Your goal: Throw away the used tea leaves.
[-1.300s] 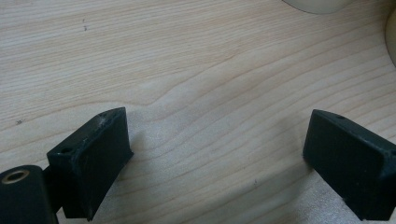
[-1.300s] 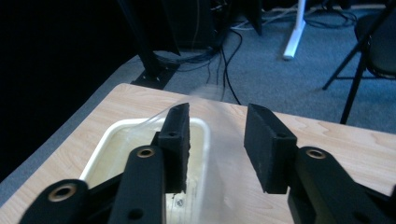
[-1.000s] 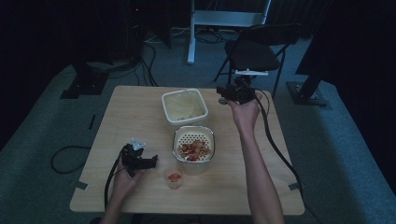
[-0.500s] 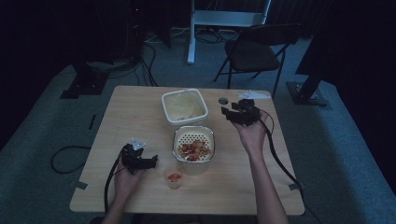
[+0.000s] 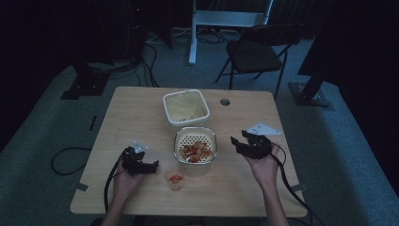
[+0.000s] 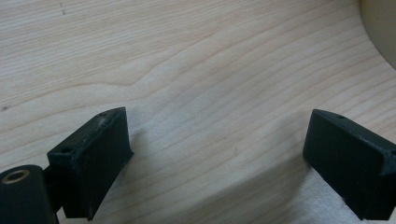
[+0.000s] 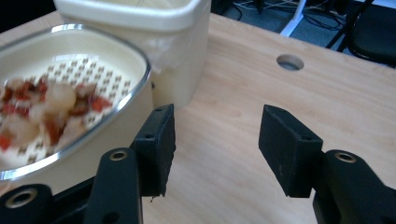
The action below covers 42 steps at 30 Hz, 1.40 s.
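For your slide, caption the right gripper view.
Open right gripper beside the strainer tub of red-and-white food on the wooden table.

The counter [image 7: 243, 121] is pale wood with fine grain and a smooth matt finish. The strainer [image 7: 70, 70] and the tub [image 7: 154, 28] look like cream plastic, softly glossy. The right tongs [image 7: 215, 140] have matt black plastic pads [image 7: 289, 149], slightly scuffed.

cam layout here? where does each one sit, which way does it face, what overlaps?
High view: above the person's side, looking forward and down on the table; forearms, left gripper, right gripper.
Left gripper view: on that gripper, facing bare tabletop; its open jaws.
Right gripper view: facing the strainer container; its open jaws.
Shared: high and right see the strainer container.
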Available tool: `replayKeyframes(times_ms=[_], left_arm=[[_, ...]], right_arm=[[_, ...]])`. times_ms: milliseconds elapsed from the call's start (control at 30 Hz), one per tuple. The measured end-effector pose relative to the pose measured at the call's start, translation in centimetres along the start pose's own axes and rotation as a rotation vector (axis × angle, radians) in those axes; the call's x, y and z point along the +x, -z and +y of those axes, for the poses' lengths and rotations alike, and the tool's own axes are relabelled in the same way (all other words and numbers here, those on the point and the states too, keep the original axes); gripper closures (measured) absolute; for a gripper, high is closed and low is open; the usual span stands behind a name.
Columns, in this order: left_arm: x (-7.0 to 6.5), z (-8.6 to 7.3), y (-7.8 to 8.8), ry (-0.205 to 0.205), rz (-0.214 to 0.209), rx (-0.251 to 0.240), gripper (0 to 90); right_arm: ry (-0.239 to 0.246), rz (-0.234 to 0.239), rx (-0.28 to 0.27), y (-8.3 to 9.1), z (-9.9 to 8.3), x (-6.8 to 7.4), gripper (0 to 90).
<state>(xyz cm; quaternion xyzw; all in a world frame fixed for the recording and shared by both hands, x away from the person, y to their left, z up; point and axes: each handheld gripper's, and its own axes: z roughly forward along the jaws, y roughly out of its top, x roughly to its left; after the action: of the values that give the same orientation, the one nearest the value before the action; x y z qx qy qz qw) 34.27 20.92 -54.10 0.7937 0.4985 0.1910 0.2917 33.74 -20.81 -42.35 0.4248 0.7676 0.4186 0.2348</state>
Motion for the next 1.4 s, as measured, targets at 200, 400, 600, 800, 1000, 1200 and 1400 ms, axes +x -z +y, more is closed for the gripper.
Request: replayKeyframes(times_ms=[200,400,600,800,1000,1200,1400], left_arm=[[-0.6,-0.2,0.7,-0.039,-0.027,-0.006,21.4],[-2.0,-1.1,2.0,-0.148,-0.04,-0.023,24.5],[-1.9,-2.7,4.1,-0.15,-0.195,-0.061,24.5],[-3.4,-4.1,6.2,-0.232,-0.346,-0.129,21.5],[-6.1,-3.0,6.0,-0.288,-0.431,-0.187,20.4],[-8.0,-1.4,4.7,-0.332,-0.474,-0.2,20.6],[-8.7,-1.0,4.7,-0.338,-0.446,-0.233,31.7]], right_arm=[[-0.005,0.021,-0.005,0.6,-3.2,0.8,46.2],[-0.053,0.069,0.015,0.6,-6.1,1.1,44.8],[-0.043,0.05,0.042,1.0,-7.3,1.1,44.0],[-0.028,0.06,0.052,1.2,-8.0,1.7,42.5],[0.004,0.118,0.057,0.4,-8.5,3.0,40.4],[0.077,0.169,0.077,-0.7,-8.8,5.0,39.2],[0.099,0.201,0.079,-1.1,-9.2,6.0,39.1]])
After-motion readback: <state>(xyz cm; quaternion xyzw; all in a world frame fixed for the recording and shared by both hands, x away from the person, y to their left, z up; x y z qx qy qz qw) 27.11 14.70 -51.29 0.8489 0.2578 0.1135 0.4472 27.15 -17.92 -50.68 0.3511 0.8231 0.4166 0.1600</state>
